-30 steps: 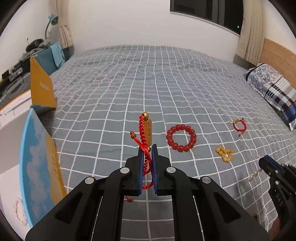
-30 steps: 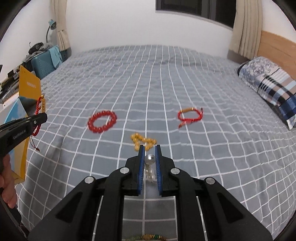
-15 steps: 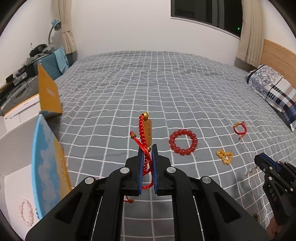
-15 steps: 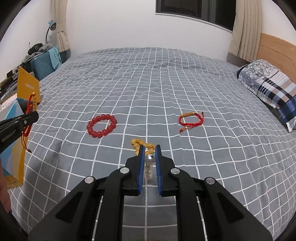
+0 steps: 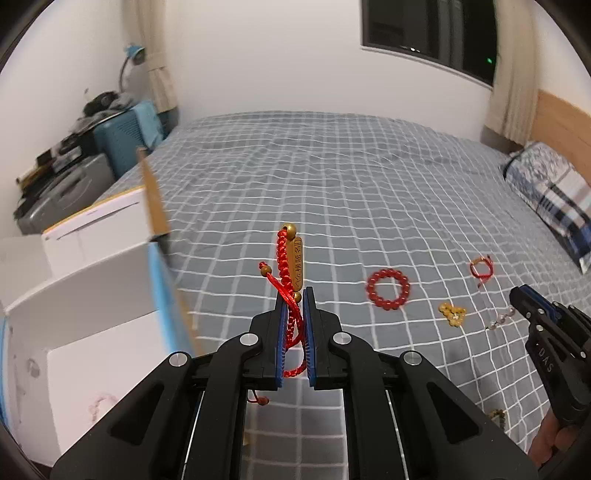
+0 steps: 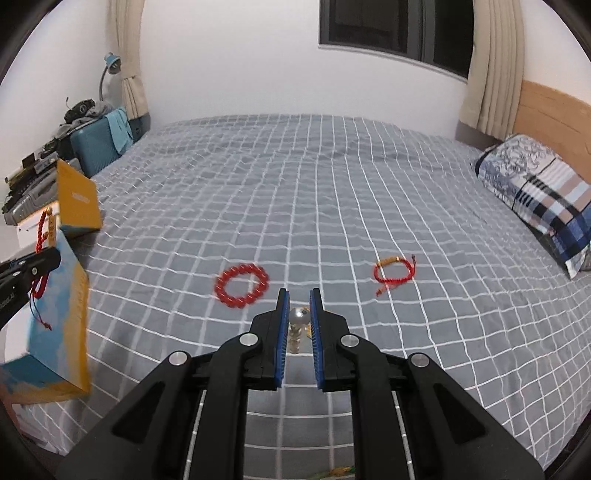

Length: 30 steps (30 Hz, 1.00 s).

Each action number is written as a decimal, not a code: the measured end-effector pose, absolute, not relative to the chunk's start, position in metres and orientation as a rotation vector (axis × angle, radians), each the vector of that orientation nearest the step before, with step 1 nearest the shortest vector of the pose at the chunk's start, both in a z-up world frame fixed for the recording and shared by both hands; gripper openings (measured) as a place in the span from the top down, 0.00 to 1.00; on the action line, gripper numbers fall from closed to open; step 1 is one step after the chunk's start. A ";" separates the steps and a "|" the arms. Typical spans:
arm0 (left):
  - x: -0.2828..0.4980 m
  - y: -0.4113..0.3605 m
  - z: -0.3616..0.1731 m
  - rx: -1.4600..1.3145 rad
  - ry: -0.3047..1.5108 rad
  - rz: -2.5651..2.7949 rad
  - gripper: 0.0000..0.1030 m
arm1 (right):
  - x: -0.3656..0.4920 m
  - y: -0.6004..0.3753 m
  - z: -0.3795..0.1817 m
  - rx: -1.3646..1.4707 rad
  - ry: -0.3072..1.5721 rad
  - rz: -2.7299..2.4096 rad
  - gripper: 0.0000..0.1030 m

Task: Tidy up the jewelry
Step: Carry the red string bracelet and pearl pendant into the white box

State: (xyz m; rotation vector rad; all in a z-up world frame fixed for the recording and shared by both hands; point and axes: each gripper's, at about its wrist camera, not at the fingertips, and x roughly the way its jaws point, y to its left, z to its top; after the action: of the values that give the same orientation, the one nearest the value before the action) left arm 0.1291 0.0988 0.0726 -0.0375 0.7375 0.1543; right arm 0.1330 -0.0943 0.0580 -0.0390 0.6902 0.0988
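While shut, tongs pinch bracelet.

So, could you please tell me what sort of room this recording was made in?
Most likely a home bedroom: a bed with a grey checked cover, a patterned pillow against a wooden headboard, and a curtained window behind it.

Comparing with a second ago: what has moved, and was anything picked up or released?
Both grippers have lifted away from the bed, carrying their loads. The left gripper stays shut on the red cord bracelet, now nearer the white box. The right gripper stays shut on the silver bead strand. Nothing released. The red bead bracelet lies unchanged.
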 end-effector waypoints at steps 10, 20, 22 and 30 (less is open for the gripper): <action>0.068 0.186 0.106 -0.093 0.702 0.273 0.92 | 0.100 -0.005 0.107 -0.100 0.612 0.221 0.90; 0.011 0.289 0.097 -0.165 0.739 0.439 0.92 | 0.063 0.115 0.123 -0.162 0.567 0.422 0.90; 0.002 0.305 0.089 -0.183 0.757 0.468 0.92 | 0.059 0.135 0.121 -0.164 0.576 0.464 0.90; -0.017 0.343 0.058 -0.238 0.816 0.530 0.92 | 0.050 0.209 0.095 -0.226 0.653 0.574 0.90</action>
State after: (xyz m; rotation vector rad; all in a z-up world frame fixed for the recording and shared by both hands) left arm -0.0166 0.3433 0.0584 -0.2383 0.8158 0.5299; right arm 0.0495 0.2089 0.0948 -0.2265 0.6535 0.5741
